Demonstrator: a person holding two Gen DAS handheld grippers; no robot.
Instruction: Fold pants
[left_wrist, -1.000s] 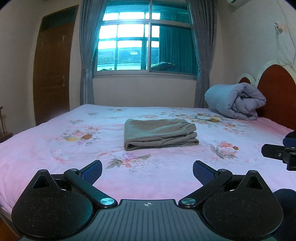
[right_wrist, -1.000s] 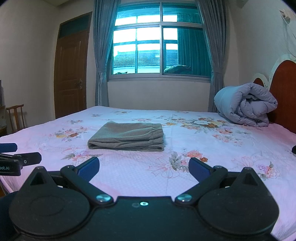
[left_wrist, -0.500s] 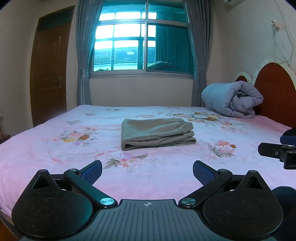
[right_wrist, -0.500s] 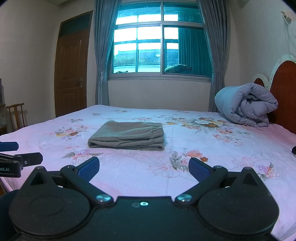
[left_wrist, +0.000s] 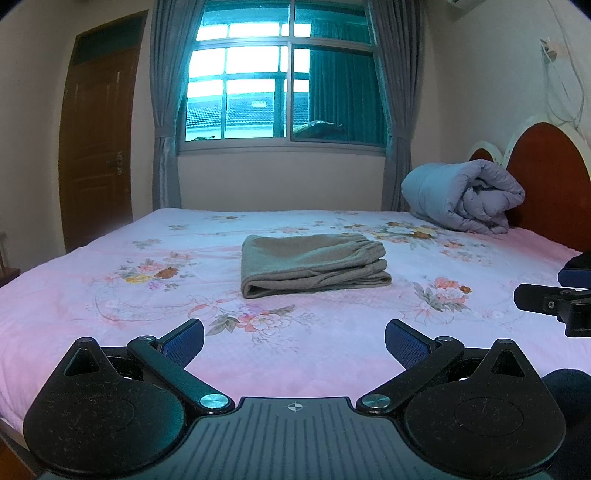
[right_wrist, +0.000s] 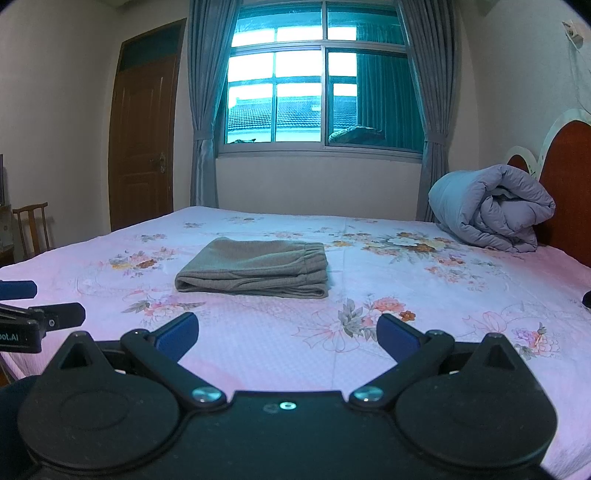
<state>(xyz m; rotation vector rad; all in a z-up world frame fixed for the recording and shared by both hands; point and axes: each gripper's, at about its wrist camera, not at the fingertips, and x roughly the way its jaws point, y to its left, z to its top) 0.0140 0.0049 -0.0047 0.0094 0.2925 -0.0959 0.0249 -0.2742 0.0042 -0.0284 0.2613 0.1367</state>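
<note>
Folded grey-brown fabric pants (left_wrist: 314, 264) lie ahead of both grippers, long axis left-right. Left gripper (left_wrist: 294, 338) and right gripper (right_wrist: 287, 328) gape wide, empty; neither clearly nearer.

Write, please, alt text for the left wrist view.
Grey-brown pants lie folded on a pink floral bed, untouched. The left tongs hang open in front of them; a rolled grey duvet sits by the headboard.

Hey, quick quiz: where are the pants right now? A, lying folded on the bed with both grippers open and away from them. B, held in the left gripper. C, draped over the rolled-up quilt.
A: the pants lie folded on the bed, both grippers open and empty.
</note>
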